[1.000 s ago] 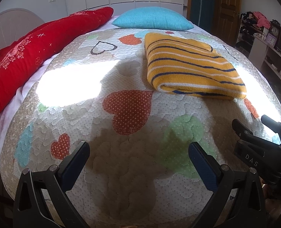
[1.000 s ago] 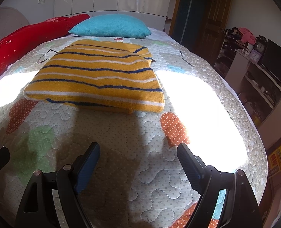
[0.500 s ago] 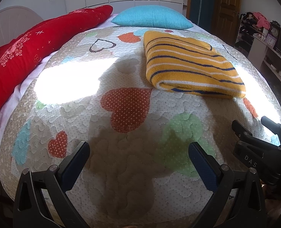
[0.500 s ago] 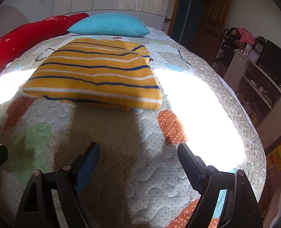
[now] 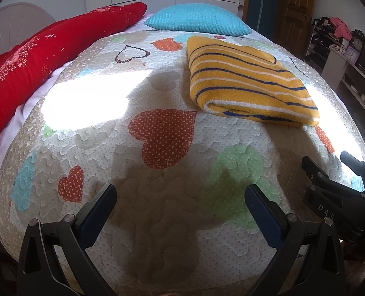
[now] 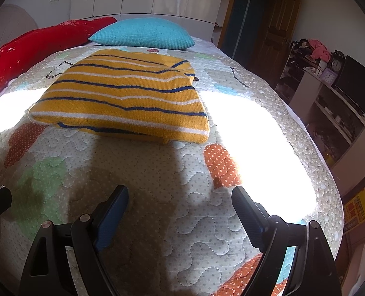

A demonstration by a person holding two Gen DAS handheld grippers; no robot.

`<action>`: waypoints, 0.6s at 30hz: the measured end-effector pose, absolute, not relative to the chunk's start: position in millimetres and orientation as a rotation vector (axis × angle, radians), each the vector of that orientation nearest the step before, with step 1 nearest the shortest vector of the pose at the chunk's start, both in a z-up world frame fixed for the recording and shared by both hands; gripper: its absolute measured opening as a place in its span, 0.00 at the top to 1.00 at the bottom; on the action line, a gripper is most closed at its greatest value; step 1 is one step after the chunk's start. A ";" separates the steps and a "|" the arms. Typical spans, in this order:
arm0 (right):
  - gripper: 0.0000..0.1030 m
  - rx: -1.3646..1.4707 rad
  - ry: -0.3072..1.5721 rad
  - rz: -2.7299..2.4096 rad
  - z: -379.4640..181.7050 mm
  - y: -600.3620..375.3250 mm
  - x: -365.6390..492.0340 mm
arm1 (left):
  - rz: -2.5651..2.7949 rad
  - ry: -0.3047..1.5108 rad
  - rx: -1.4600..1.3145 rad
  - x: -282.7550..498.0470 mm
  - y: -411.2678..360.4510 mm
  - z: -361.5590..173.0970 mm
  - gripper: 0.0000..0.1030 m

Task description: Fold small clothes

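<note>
Above the quilt [image 5: 157,222], both tongs [image 5: 181,201] [image 6: 180,203] hover spread, empty.

Left gripper [image 5: 181,198] black plastic frame, blue ribbed pads [image 5: 262,212], silver pivot screws, right gripper [image 6: 180,202] alike, white "DAS" lettering on its side

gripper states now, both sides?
Left gripper: open, holding nothing.
Right gripper: open, holding nothing; the folded yellow striped knit sweater lies untouched ahead.
</note>
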State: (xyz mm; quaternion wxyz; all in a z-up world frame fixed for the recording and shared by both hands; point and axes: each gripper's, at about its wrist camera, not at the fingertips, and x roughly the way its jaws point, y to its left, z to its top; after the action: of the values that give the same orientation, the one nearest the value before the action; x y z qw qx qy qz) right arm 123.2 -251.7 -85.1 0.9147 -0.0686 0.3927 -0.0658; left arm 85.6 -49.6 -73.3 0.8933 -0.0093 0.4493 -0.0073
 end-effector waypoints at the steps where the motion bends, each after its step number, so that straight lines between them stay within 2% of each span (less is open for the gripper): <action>1: 0.13 -0.142 0.809 -0.136 -85.1 -251.7 123.1 | -0.016 0.934 -0.020 85.7 -49.4 -73.8 0.00; 18: 0.13 -0.156 0.804 -0.117 -85.2 -245.6 125.4 | -0.020 0.944 -0.028 88.3 -47.4 -79.0 0.00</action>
State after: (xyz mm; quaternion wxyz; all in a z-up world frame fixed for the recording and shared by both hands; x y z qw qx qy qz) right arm 125.4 -245.6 -85.2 0.9157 -0.0757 0.3905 -0.0571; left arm 88.3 -47.4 -79.0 0.8904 -0.0137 0.4549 -0.0097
